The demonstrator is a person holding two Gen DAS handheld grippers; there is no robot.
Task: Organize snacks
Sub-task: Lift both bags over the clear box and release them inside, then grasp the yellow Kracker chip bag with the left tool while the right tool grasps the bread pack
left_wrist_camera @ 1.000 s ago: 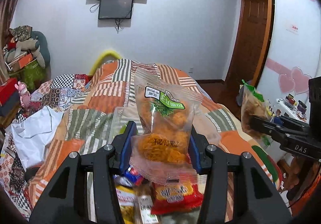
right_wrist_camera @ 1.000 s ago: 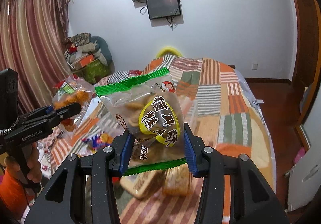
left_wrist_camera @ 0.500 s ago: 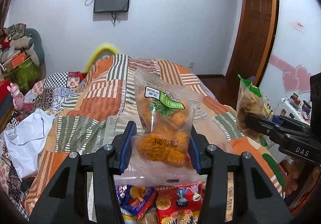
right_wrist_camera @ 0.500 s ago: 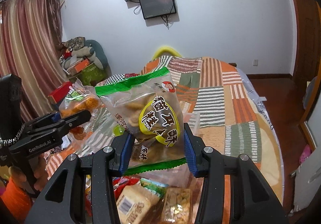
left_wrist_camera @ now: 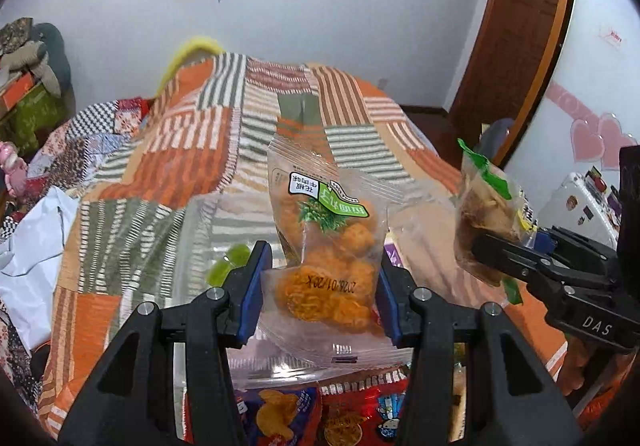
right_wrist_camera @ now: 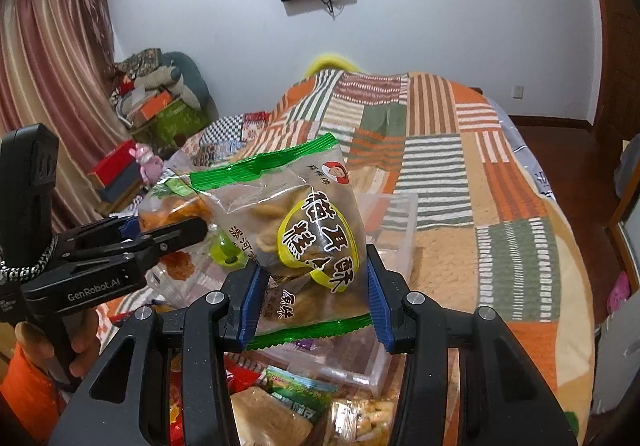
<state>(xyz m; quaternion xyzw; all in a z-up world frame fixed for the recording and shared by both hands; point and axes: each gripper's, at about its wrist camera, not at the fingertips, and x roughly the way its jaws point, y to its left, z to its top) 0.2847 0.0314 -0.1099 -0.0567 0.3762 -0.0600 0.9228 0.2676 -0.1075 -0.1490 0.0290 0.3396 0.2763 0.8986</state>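
Note:
My left gripper is shut on a clear packet of orange fried snacks and holds it above a clear plastic bin on the bed. My right gripper is shut on a green-edged packet of brown crisps, also over the clear bin. Each gripper shows in the other's view: the right one at the right with its packet, the left one at the left with the orange packet.
Loose snack packets lie below the grippers: red and blue ones, a green one and a biscuit pack. A green item lies in the bin. A patchwork quilt covers the bed. A white bag lies at the left.
Both grippers have moved forward and tilted down over the bed with their packets still held. The clear bin has come into fuller view beneath them, and the two grippers are closer together.

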